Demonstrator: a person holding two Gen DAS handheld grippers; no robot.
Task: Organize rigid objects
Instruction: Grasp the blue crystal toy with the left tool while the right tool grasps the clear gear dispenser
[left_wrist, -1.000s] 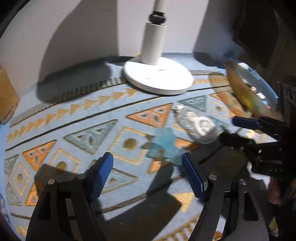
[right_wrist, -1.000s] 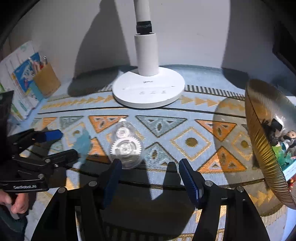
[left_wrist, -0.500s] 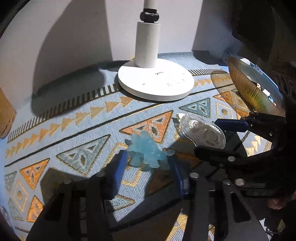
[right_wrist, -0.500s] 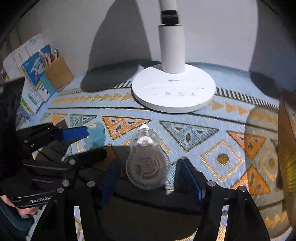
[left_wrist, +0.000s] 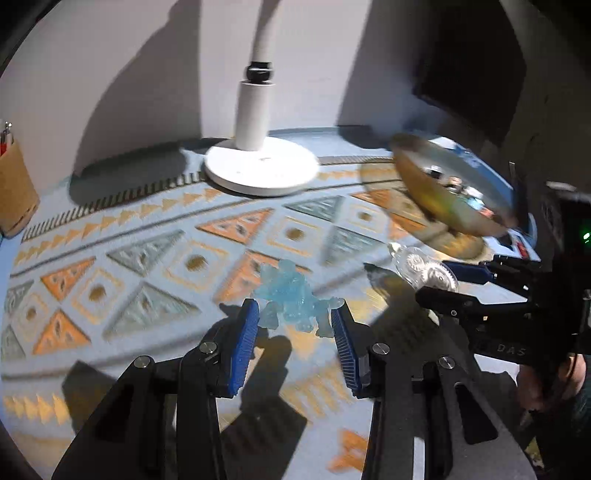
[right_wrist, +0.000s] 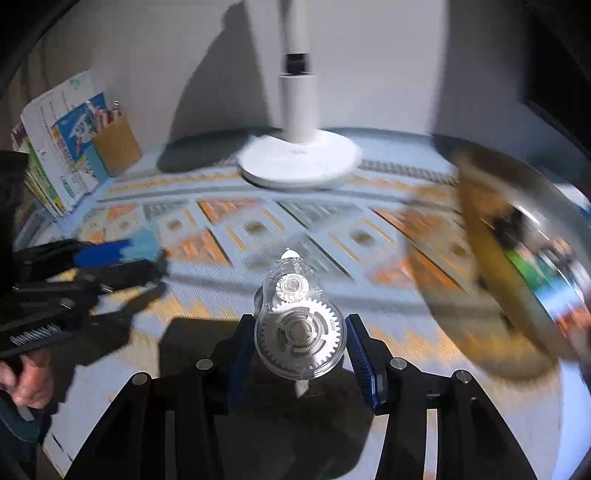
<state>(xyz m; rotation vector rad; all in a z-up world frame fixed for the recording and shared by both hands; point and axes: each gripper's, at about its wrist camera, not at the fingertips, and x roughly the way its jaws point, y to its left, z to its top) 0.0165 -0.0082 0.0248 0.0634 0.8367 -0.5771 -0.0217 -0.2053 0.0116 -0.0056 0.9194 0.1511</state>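
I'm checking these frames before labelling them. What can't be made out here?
- Contents of the gold dish: motion blur, right wrist view.
- Translucent blue toy: its shape is unclear, left wrist view.
- Lamp head: cut off by the top edge, both views.
- Pen holder: cropped at the left edge.

We hold the left claw (left_wrist: 293, 325) low and level over the worktop, its blue pads (left_wrist: 245, 345) drawn in on either side of a pale blue toy (left_wrist: 291, 301) and touching it. The right claw (right_wrist: 301, 341) sits just beside it to the right, pads (right_wrist: 360, 354) pressed against the flanks of a clear geared tape dispenser (right_wrist: 299, 332), lifted above the cloth. Our left hand (right_wrist: 27, 376) wraps the left claw's handle, fingers curled.
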